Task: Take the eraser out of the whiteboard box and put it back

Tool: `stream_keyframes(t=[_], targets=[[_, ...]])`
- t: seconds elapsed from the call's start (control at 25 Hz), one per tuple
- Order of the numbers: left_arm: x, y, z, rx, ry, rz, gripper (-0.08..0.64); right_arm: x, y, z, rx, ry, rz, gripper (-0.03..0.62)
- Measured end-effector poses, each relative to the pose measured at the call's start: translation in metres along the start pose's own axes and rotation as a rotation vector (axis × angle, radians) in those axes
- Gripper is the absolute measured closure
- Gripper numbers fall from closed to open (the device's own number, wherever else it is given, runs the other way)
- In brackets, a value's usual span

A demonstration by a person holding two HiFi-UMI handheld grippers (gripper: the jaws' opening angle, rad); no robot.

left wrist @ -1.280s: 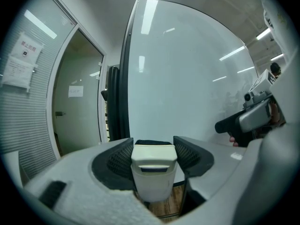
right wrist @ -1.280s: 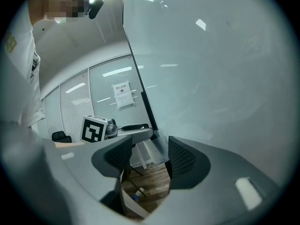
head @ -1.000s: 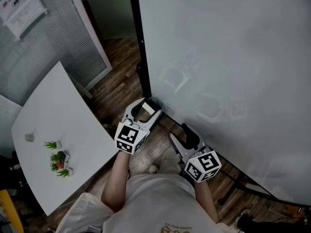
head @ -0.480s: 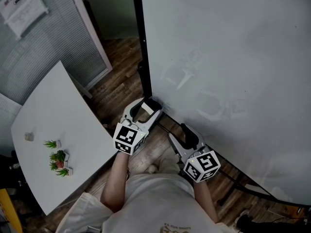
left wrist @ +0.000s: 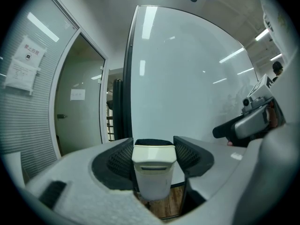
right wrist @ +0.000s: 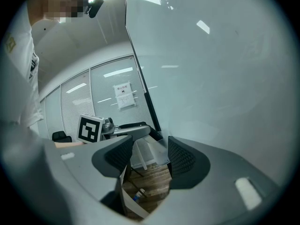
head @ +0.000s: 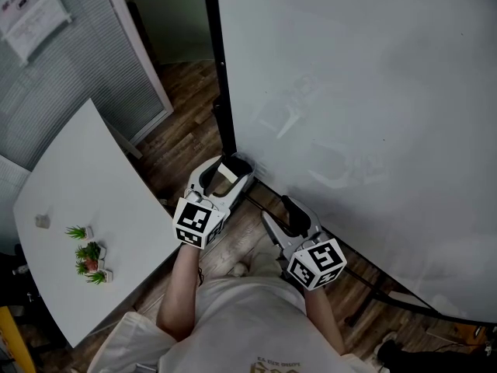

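A cream eraser [left wrist: 153, 170] with a dark felt edge stands upright between the pads of my left gripper [left wrist: 153, 146], which is shut on it. In the head view the eraser [head: 226, 174] and the left gripper [head: 229, 169] hang beside the lower left corner of the whiteboard [head: 365, 107]. My right gripper [head: 276, 208] floats a little to the right, near the board's lower edge. The right gripper [right wrist: 150, 156] is open with only floor showing between its pads. I cannot make out the whiteboard box.
A white table [head: 85, 193] stands at the left with small potted plants [head: 89, 259] on it. The whiteboard's black frame post [head: 220, 76] rises behind the left gripper. Wooden floor [head: 182, 138] lies between table and board. A blinds wall with a posted sheet [head: 31, 10] is at far left.
Both grippers keep their pose and the eraser stays in the left one. Only the head view has drifted slightly.
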State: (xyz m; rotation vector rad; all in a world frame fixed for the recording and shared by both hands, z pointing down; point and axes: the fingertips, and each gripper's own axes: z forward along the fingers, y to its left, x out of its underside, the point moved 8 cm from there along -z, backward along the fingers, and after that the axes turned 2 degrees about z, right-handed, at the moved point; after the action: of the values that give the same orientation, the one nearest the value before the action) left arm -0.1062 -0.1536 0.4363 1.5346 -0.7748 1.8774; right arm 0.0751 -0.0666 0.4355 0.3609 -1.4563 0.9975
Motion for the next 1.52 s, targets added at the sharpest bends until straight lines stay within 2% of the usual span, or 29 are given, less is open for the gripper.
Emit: stream_keyframes(t=[1.52], targets=[[-0.018,-0.002,-0.028,-0.022,-0.074,-0.012,0.295,-0.001,0.012,-0.005,-0.015,-0.022,-0.012,0.356]])
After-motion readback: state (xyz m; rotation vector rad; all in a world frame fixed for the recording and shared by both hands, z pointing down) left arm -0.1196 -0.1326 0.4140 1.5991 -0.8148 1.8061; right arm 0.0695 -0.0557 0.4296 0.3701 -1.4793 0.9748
